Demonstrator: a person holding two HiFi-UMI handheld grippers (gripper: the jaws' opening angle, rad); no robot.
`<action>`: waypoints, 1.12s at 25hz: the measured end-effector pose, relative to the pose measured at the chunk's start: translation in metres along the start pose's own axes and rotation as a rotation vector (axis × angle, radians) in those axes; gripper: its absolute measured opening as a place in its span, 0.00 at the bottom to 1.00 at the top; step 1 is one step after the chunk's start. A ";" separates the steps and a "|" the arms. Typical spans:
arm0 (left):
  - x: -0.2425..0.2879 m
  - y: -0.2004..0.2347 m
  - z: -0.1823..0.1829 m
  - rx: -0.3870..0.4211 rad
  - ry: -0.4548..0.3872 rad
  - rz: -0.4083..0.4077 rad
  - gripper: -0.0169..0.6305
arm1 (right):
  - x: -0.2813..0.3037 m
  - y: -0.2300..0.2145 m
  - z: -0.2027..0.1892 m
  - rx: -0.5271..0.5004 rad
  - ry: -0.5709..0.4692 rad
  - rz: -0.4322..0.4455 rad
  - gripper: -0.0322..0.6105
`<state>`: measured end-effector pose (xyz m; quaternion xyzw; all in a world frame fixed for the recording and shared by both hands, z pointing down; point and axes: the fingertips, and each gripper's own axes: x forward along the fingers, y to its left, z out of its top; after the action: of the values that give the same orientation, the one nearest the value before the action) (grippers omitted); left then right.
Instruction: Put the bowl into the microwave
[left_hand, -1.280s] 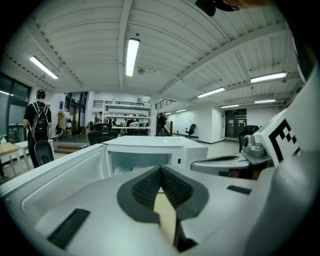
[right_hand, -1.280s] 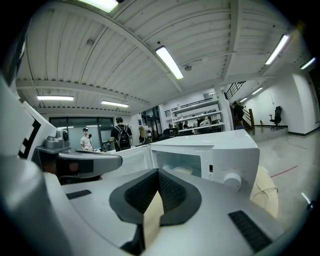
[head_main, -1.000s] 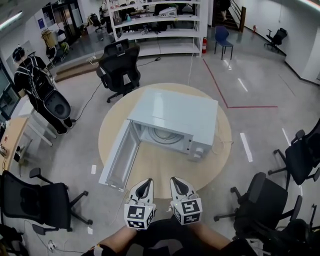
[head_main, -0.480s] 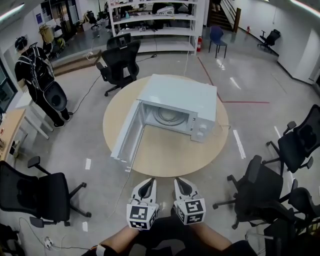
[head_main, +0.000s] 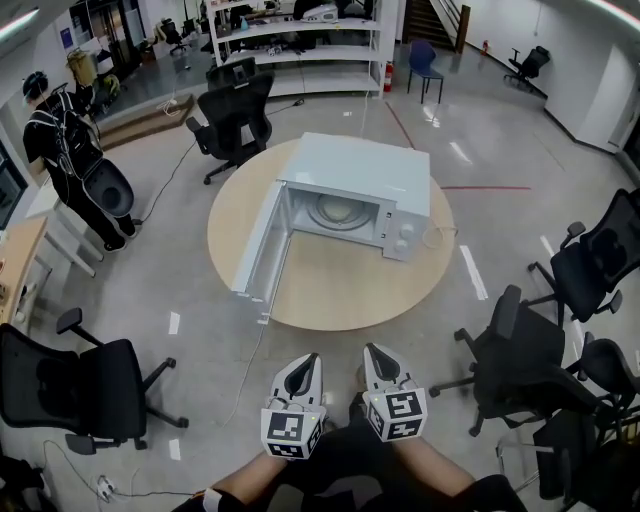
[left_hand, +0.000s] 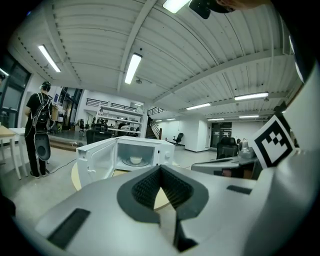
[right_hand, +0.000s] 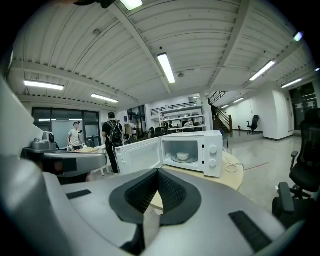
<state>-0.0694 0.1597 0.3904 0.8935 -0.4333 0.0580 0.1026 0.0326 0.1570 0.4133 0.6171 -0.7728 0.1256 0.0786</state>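
One bowl (right_hand: 183, 156) sits upright, mouth up, on the turntable inside the single microwave (head_main: 365, 180). The microwave's opening faces near, and its door (head_main: 258, 250) is swung wide to the left. It stands on one round table (head_main: 330, 290). The left gripper (head_main: 306, 368) and right gripper (head_main: 378, 352) hover near, well apart from the table, each with jaws pressed together and empty.

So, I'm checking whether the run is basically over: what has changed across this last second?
The person has backed away from the round table: the microwave now sits farther from the left gripper and right gripper, with floor between. Nothing was grasped or released. Unchanged: both grippers shut and empty, side by side; bowl inside the microwave; door open.
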 end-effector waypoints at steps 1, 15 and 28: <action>-0.003 -0.001 -0.001 -0.010 0.000 -0.005 0.10 | -0.004 0.002 0.000 -0.007 0.005 -0.003 0.08; -0.011 -0.017 -0.012 -0.042 -0.001 0.008 0.10 | -0.018 0.000 -0.006 -0.067 0.042 0.034 0.08; 0.010 -0.099 -0.010 -0.012 0.010 0.030 0.10 | -0.075 -0.064 -0.009 -0.090 0.047 0.062 0.08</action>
<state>0.0141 0.2145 0.3887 0.8859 -0.4466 0.0613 0.1092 0.1114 0.2167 0.4078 0.5856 -0.7944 0.1075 0.1203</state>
